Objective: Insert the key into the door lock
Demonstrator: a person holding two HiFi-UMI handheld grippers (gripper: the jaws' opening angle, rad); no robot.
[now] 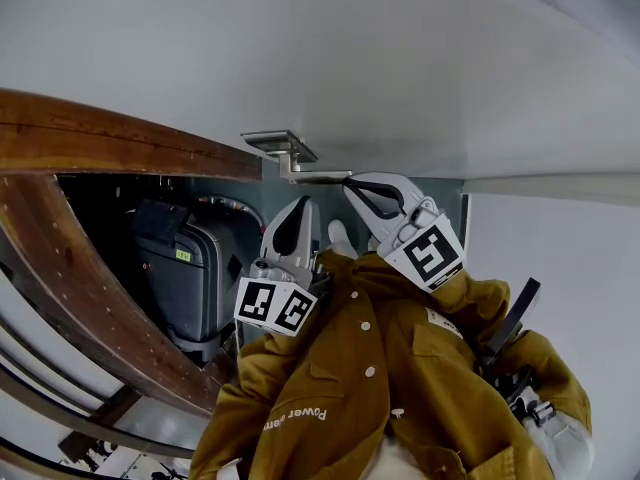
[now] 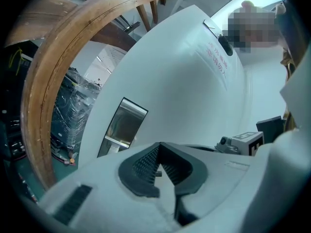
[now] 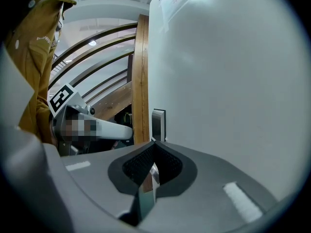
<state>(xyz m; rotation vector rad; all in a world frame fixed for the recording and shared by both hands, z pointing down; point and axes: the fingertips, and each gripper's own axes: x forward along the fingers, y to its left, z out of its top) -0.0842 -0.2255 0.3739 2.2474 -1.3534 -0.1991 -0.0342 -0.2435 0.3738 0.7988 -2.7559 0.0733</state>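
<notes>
- Right gripper (image 3: 153, 152): jaws closed on a thin silver strip, apparently the key (image 3: 149, 181). It sits deep between the pads, with little showing past the tips.
- Left gripper (image 2: 159, 152): jaws together, nothing clearly held, just left of the right one.
- Lock (image 3: 158, 124): a steel plate on the white door (image 3: 233, 81), just beyond the right gripper and right of the wooden frame (image 3: 141, 81).
- No keyhole shows, so find it first. Then square the blade to the slot and push straight, gripping firmly so the key cannot slide back.
</notes>
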